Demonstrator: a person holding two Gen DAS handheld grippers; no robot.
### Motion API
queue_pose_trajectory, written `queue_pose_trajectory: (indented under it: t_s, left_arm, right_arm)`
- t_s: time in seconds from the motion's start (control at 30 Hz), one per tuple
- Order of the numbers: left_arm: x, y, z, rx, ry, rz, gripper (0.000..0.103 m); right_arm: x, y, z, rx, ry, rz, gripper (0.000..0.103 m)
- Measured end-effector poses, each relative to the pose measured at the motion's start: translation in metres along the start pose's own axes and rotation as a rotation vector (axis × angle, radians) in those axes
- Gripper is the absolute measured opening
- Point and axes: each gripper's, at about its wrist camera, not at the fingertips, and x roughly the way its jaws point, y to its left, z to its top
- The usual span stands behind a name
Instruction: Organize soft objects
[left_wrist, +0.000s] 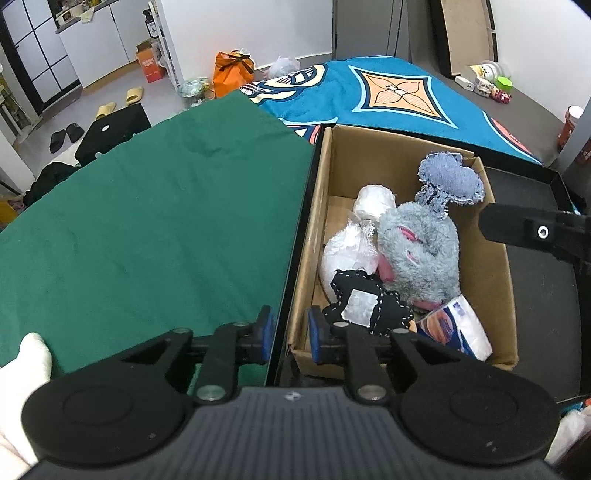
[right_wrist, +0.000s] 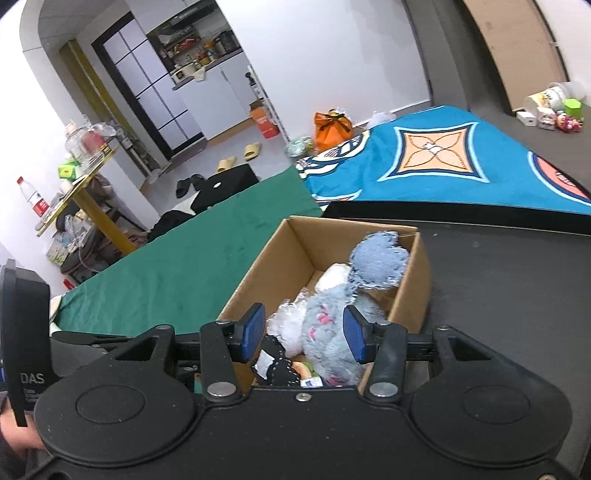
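An open cardboard box stands in a shallow black tray. Inside lie a grey plush toy, a frayed blue denim piece, white plastic-wrapped bundles, a black stitched fabric piece and a tissue pack. My left gripper is open by a narrow gap, astride the tray's left wall at the box's near left corner. My right gripper hangs open above the plush toy without touching it. A finger of it shows over the box's right wall.
A green cloth covers the surface left of the tray, and a blue patterned blanket lies behind it. Small jars and toys sit at the far right. Slippers, an orange bag and clutter are on the floor beyond.
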Motion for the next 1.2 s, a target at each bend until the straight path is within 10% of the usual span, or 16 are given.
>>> queue_pose_trajectory:
  t_s: [0.3,0.8,1.2]
  left_arm:
    - [-0.021,-0.005,-0.003,0.012,-0.032,-0.016,0.032]
    - [-0.07,-0.044,0.008,0.072,-0.104,-0.03,0.079]
    - [-0.1,-0.059,-0.002,0.14,-0.154,0.014,0.081]
  right_arm:
    - [-0.026,-0.012,-0.01,0.069,-0.025,-0.067,0.047]
    - [-0.066,-0.021,-0.028,0.132,-0.077,-0.162,0.092]
    - [-0.102,-0.03,-0.04,0.177,-0.129,-0.288,0.103]
